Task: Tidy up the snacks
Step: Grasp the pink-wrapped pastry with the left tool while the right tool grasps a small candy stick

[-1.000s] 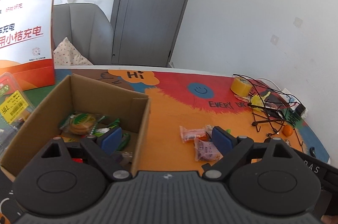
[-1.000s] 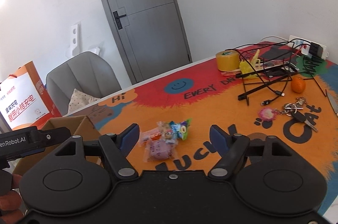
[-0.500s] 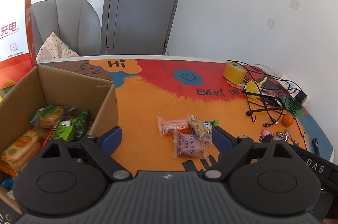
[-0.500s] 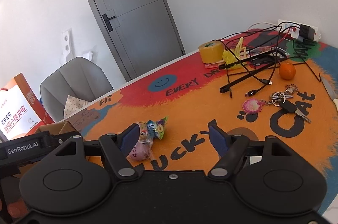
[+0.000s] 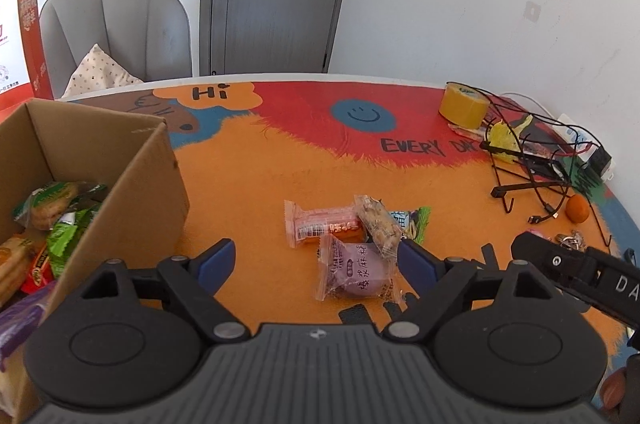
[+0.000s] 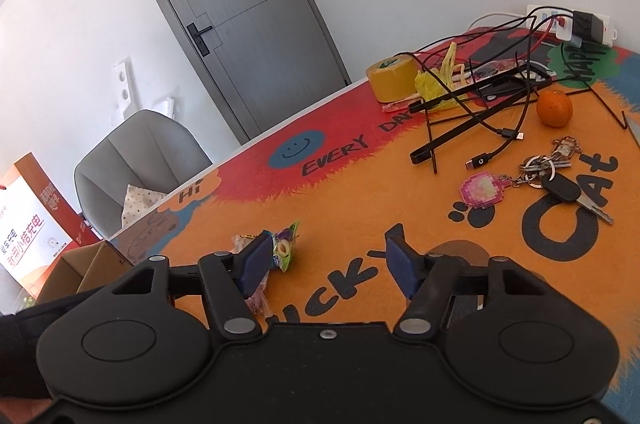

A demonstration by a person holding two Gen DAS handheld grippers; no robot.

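A small pile of wrapped snacks lies on the orange mat: a purple packet [image 5: 356,270], an orange-red bar [image 5: 324,224], a clear nut bar [image 5: 378,222] and a green-blue packet [image 5: 414,222]. My left gripper [image 5: 316,262] is open and empty, low over the mat just before the purple packet. A cardboard box [image 5: 148,160] at the left holds several snacks [image 5: 52,208]. My right gripper [image 6: 326,260] is open and empty above the mat; its left finger covers part of the pile, with the green-blue packet [image 6: 286,244] showing.
A tape roll [image 5: 464,106], black wire stand with cables [image 5: 528,160], an orange [image 6: 554,108], keys with a pink charm [image 6: 540,180] and a power strip [image 6: 580,24] crowd the right side. A grey chair [image 5: 120,28] and orange bag [image 6: 28,220] stand behind the table.
My left gripper swung right, from over the box to in front of the snack pile. My right gripper shifted right and lower, so the pile now sits at its left finger.
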